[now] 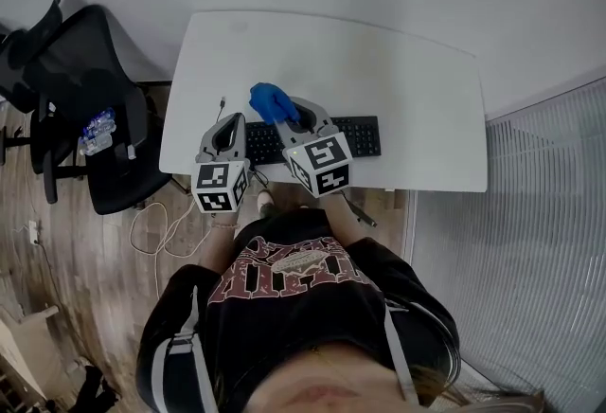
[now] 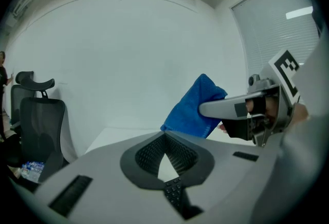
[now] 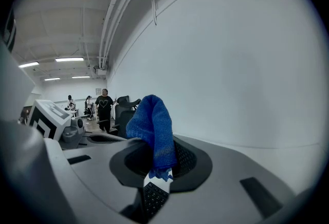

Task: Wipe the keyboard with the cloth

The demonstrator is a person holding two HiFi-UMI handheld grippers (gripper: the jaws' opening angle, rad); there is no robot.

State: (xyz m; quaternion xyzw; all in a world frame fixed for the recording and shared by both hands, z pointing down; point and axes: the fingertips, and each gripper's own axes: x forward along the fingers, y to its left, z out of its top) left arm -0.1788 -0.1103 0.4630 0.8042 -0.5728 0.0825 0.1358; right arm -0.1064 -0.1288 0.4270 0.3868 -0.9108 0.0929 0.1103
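Observation:
A black keyboard [image 1: 358, 136] lies along the near edge of the white table [image 1: 379, 61]. Above the keyboard's left end hangs a blue cloth [image 1: 271, 101], with my right gripper [image 1: 284, 114] shut on it. In the right gripper view the cloth [image 3: 152, 125] bunches up over the jaws, and keyboard keys [image 3: 154, 195] show below. My left gripper [image 1: 230, 120] hovers just left of the right one, over the keyboard's left end, shut with nothing in it. From the left gripper view, its jaws [image 2: 164, 135] meet at the tip, and the cloth [image 2: 191, 110] and right gripper [image 2: 229, 108] are off to the right.
A black office chair [image 1: 90, 98] with a pack of water bottles [image 1: 98, 131] stands left of the table. A white cable [image 1: 151, 222] hangs by the table's near left corner. A white wall runs behind the table, and a ribbed glass partition [image 1: 540, 241] runs on the right. People stand far off [image 3: 104, 107].

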